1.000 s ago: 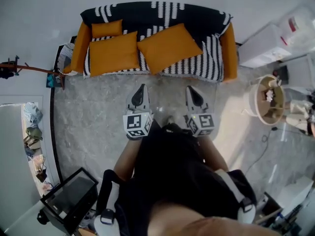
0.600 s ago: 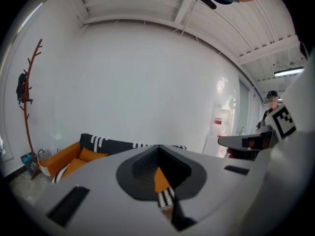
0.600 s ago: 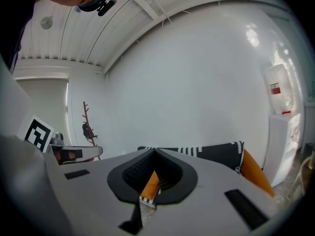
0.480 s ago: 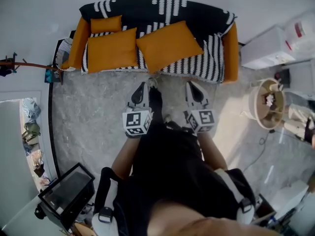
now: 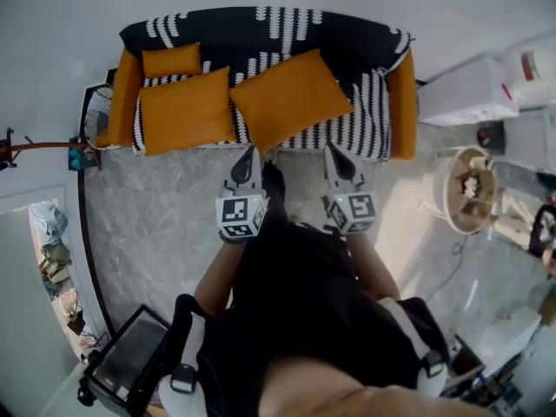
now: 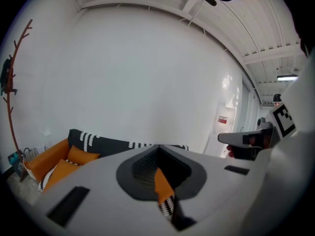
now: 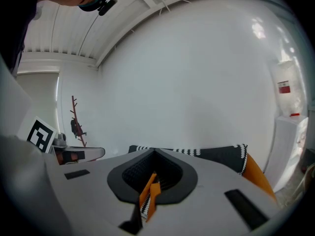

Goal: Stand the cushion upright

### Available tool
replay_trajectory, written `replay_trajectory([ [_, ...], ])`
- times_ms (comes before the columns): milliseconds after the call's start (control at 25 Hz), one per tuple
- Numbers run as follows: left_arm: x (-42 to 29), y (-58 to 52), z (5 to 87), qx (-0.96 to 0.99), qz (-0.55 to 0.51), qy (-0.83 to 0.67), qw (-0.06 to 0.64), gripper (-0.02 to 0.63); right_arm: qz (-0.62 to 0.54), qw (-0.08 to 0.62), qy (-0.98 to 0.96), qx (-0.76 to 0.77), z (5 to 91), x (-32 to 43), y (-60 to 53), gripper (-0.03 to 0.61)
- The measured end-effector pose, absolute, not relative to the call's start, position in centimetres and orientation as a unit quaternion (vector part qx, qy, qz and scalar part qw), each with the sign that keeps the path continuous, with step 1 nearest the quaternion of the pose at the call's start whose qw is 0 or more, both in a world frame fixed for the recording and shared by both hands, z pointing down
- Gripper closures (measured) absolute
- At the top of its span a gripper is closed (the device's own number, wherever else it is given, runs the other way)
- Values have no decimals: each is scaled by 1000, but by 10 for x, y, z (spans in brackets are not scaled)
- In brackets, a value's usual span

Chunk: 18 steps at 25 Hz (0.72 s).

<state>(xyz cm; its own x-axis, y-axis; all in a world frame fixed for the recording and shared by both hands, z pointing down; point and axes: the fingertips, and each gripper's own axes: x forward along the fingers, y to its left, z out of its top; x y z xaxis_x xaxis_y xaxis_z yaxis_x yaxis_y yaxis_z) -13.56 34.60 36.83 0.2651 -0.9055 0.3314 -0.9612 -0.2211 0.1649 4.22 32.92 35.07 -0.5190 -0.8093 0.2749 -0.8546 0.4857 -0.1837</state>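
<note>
In the head view, a sofa (image 5: 395, 102) with orange arms and a black-and-white striped throw stands against the far wall. Three orange cushions lie on it. A small one (image 5: 171, 60) is at the back left, a medium one (image 5: 185, 109) lies flat in front of it, and a large one (image 5: 290, 99) lies tilted in the middle. My left gripper (image 5: 248, 153) and right gripper (image 5: 334, 151) are both shut and empty. They are side by side just short of the sofa's front edge and point at the large cushion. In each gripper view a strip of orange shows between the jaws.
White cabinets (image 5: 469, 81) stand to the right of the sofa, with a round pale basket (image 5: 469, 189) in front of them. A branch-shaped rack (image 5: 35, 146) and a wire basket (image 5: 94, 111) are at the left. A black box (image 5: 130, 367) sits at the lower left. A grey rug (image 5: 156, 207) covers the floor.
Both grippers have moved forward together toward the sofa, and their tips now reach its front edge. The jaws stayed shut. The cushions have not moved.
</note>
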Motion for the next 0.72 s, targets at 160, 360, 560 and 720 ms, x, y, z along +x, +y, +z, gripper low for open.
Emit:
replay_trajectory([
  [160,-152,297,377,777,88,-594,189,621,156,88,-855,486,357,25,280,586],
  [360,-170,243,388,778,96,-585,211,621,164,106,-852,485,366,2,222,586],
  [560,-191,192,401,773,100,-584,227,620,168,129,-849,484,378,-11,164,586],
  [720,-202,176,414,762,108,-590,243,620,170,144,-851,475,385,-11,139,586],
])
